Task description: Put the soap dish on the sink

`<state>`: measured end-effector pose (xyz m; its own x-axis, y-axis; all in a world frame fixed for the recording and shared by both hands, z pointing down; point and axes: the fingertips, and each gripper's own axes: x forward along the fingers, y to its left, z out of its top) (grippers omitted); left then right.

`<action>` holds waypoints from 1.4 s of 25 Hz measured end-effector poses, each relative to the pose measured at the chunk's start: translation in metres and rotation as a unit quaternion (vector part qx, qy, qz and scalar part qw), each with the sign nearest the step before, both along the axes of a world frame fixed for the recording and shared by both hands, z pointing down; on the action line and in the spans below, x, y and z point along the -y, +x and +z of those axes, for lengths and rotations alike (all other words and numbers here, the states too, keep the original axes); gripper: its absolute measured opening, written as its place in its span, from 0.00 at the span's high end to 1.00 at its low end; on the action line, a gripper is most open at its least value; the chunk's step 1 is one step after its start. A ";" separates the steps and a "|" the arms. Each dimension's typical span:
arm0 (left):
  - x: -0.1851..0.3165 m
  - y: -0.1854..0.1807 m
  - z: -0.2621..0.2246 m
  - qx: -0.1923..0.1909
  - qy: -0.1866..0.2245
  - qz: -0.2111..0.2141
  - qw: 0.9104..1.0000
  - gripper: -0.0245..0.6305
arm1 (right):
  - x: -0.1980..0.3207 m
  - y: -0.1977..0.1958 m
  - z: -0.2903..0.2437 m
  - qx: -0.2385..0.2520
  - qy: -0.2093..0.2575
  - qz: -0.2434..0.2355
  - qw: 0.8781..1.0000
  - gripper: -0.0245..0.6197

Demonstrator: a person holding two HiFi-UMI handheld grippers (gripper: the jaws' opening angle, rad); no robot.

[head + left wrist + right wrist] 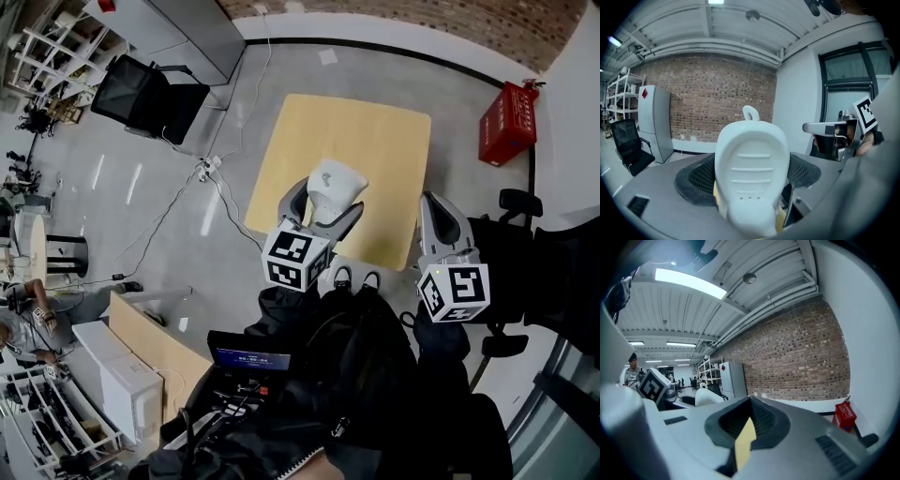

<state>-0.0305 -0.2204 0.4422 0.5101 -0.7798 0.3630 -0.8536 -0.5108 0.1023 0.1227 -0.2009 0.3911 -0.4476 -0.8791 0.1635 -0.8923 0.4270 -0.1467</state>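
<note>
Above the light wooden table (375,141), had the white soap dish (336,183) clamped in the left gripper (325,208), clear of the tabletop as far as could be judged from the head view. Confirmed the hold in the left gripper view: jaws pressed on both flanks of the dish (752,173), ribbed face toward the camera, small loop at the far end pointing up. Found the right gripper (431,202) off to the right, beside the table edge, jaws drawn together on nothing, with only a thin sliver of yellow between the pads (762,423). Saw no sink in any view: only table, grey floor, brick wall, a black office chair (141,98) and a red box (506,122) by the wall. Judged the pickup done and the carry barely begun, if at all. Reckoned the rest undone: finding the sink, bringing the dish over it, setting it down flat, letting go.
</note>
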 end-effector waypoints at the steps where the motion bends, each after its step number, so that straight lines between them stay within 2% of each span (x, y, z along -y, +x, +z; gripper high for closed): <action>1: 0.002 0.000 0.005 0.003 -0.002 0.003 1.000 0.27 | 0.002 -0.001 0.004 -0.001 -0.004 0.001 1.000 0.95; 8: 0.009 0.002 0.063 0.018 -0.059 0.021 0.998 0.26 | 0.002 -0.010 0.037 -0.015 -0.039 0.016 0.999 0.95; 13: 0.007 -0.003 0.132 0.042 -0.123 0.032 0.991 0.26 | 0.001 -0.014 0.082 -0.026 -0.087 0.029 0.995 0.95; 18: 0.002 -0.011 0.213 0.078 -0.199 0.035 0.976 0.27 | -0.007 -0.014 0.123 -0.032 -0.137 0.033 0.989 0.95; 22: 0.008 -0.021 0.264 0.105 -0.238 0.036 0.965 0.27 | -0.007 -0.017 0.141 -0.040 -0.158 0.035 0.986 0.95; 29: 0.015 -0.039 0.334 0.155 -0.286 0.044 0.945 0.26 | -0.010 -0.019 0.160 -0.055 -0.185 0.034 0.981 0.95; 35: 0.013 -0.040 0.368 0.194 -0.311 0.062 0.928 0.26 | -0.010 -0.019 0.169 -0.061 -0.198 0.030 0.978 0.95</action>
<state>-0.0704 -0.2338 0.8104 0.3183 -0.3015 0.8988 -0.8262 -0.5531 0.1071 0.1041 -0.1906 0.5597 -0.3528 -0.7606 0.5450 -0.9353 0.3043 -0.1807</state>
